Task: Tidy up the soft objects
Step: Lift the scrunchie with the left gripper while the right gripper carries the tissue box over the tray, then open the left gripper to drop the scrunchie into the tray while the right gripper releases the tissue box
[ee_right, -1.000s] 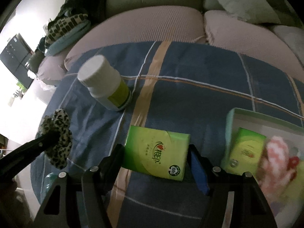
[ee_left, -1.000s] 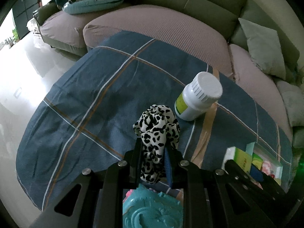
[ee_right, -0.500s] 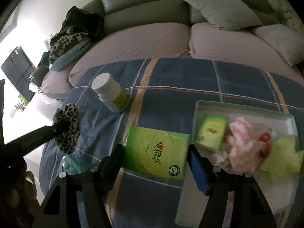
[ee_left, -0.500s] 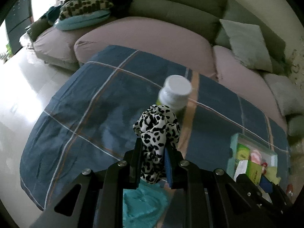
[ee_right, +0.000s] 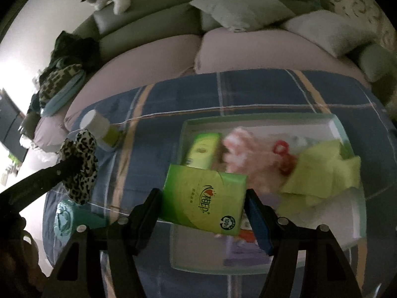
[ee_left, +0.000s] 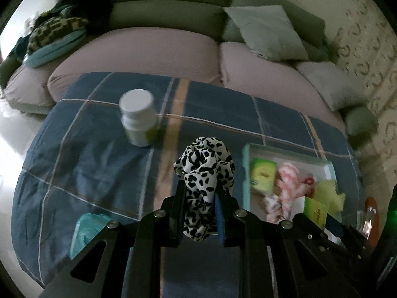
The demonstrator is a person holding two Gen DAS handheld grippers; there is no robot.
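Right now I am holding one soft thing in each hand over the blue plaid tabletop. My left hand-held gripper is pinching the leopard-print scrunchie, its fingers pressed into the bunched fabric at the lower middle of the left wrist view, with most of the scrunchie bulging above the tips. My right hand-held gripper is clamping the green tissue pack across its width, so the pack's long axis is running side to side between the fingers, tilted slightly down toward the right of the frame. The pale green tray is lying just ahead of and partly under that pack in the right wrist view, already holding a second green pack, a pink fluffy item and a yellow-green cloth. From my left gripper the tray is sitting to the right of the scrunchie, near but apart from it. I am judging the right hand to be the nearer one, since its pack is overlapping the tray's near left corner, so a short forward lowering should land it inside. A white-capped bottle is standing in the upper left, well clear of the tray, and a teal item is lying at the lower left.
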